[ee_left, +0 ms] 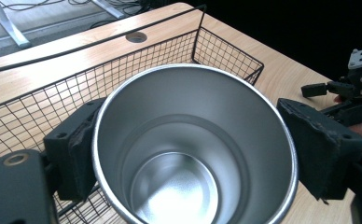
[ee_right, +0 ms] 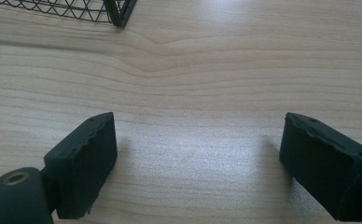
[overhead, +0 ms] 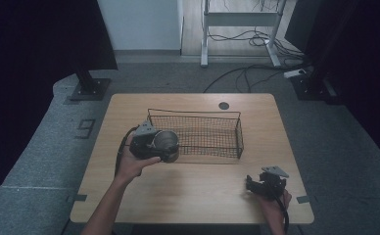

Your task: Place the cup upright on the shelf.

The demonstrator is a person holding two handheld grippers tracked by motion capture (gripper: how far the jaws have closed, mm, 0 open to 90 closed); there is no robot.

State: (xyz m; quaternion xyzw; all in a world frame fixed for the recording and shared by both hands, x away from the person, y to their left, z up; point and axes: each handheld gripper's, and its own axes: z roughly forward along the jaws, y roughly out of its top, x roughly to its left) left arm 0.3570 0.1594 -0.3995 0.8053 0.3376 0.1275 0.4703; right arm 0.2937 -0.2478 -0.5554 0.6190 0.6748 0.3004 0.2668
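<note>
Your left gripper (ee_left: 188, 154) has its jaws clamped on the sides of a steel cup (ee_left: 193, 144), one pad on each side of the rim, mouth facing the camera. You hold it in the air at the left end of the wire basket (overhead: 198, 132), above the table (overhead: 202, 196). Your right gripper (ee_right: 198, 163) rests low over bare wood near the table's right front, jaws wide apart, holding nothing.
</note>
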